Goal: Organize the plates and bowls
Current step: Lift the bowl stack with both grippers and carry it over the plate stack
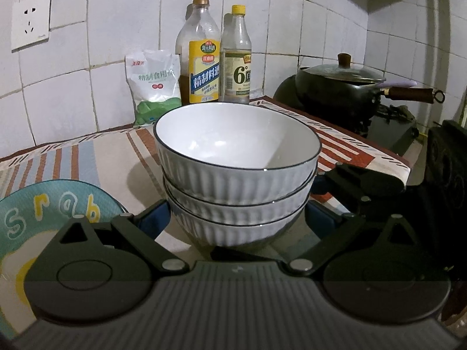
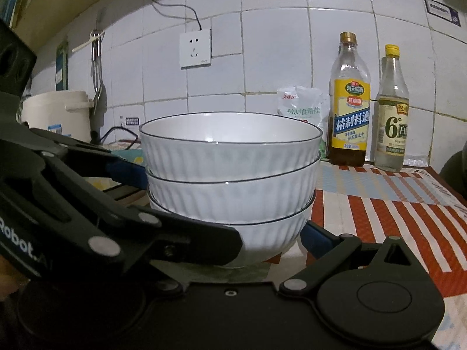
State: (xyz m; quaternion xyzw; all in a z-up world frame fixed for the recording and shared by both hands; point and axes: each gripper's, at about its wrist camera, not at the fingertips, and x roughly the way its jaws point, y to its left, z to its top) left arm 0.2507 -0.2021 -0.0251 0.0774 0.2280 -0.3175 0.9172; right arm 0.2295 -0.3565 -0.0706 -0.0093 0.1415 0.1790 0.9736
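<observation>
Straddling a stack of three bowls (image 1: 236, 175), the left tongs (image 1: 238, 218) stand wide open, one blue-padded finger at each side of the bottom bowl. Whether the pads touch the ribbed wall cannot be told; they have no firm hold yet.

From the other side, the right tongs (image 2: 224, 233) are spread wide too. The finger on the right of that view sits just beside the bottom bowl. The opposite finger is hidden behind the left tongs' dark arm, which crosses that view, so contact there cannot be judged.

The bowls are white, ribbed outside, with a thin dark line around each rim, and nested upright. They stand on a striped cloth (image 1: 344, 143) covering the counter. They look like glazed ceramic: probably rigid, fairly heavy as a stack, smooth enough to slip, and likely to chip if dropped. The safest hold seems low on the bottom bowl, one pair of tongs on each side, keeping the stack level.

Part of a teal plate (image 1: 43, 213) with lettering lies just left of the left tongs. Behind the bowls, against a tiled wall, stand a salt bag (image 1: 154, 87) and two bottles (image 1: 216, 58). A lidded pan (image 1: 344, 87) sits farther right.
</observation>
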